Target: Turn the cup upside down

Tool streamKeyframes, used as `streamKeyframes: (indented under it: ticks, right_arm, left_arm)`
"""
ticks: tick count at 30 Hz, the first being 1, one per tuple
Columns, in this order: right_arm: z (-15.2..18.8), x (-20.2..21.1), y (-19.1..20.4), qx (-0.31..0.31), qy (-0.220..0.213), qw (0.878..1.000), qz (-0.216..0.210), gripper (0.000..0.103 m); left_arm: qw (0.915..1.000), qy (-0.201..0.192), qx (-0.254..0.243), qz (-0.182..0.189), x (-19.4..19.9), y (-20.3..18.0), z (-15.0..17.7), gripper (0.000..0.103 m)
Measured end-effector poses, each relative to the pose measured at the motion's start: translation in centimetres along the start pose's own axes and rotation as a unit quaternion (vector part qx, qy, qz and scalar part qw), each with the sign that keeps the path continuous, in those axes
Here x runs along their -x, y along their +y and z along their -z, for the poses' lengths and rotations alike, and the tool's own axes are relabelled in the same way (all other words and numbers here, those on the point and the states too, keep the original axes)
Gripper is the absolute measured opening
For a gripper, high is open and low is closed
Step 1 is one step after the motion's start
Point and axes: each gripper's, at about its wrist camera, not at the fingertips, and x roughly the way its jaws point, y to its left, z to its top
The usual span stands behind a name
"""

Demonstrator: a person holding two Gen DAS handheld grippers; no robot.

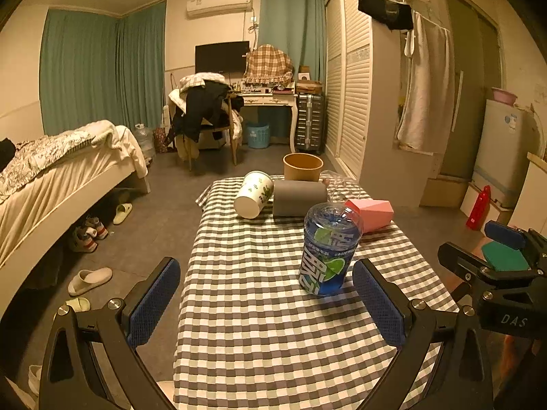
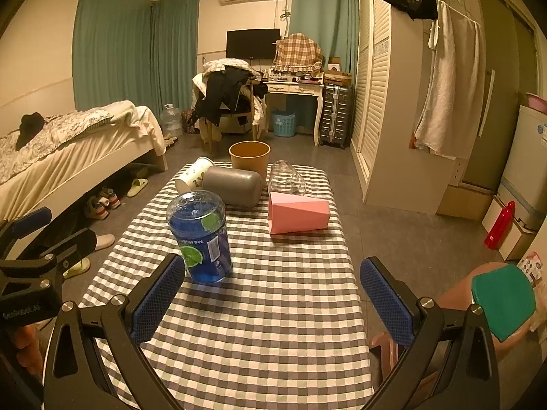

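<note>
Six cups on checked table (image 2: 280, 307). Blue cup (image 2: 201, 239): nearest, already inverted, at 11 o'clock from right gripper (image 2: 273, 302). Pink cup (image 2: 297, 213), grey cup (image 2: 234, 186), white floral cup (image 1: 254, 193): on their sides, toward 12. Left gripper (image 1: 266, 304), right gripper: jaws spread wide, nothing held. Advice (my judgement): square the pads across a lying cup's mid-body, lift clear before rotating.

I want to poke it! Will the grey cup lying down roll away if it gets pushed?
Probably. The grey cup lies on its round side on the checked tablecloth, so a sideways push could roll it. The white cup and pink cup lie close by and might stop it.
</note>
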Motion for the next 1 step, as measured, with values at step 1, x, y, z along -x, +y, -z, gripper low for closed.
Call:
streamKeyframes:
  ticks: [1]
  right_arm:
    - [0.03, -0.01, -0.01, 0.0, 0.0, 1.0, 0.0, 0.103]
  left_arm:
    - [1.0, 0.0, -0.001, 0.0, 0.02, -0.02, 0.01, 0.103]
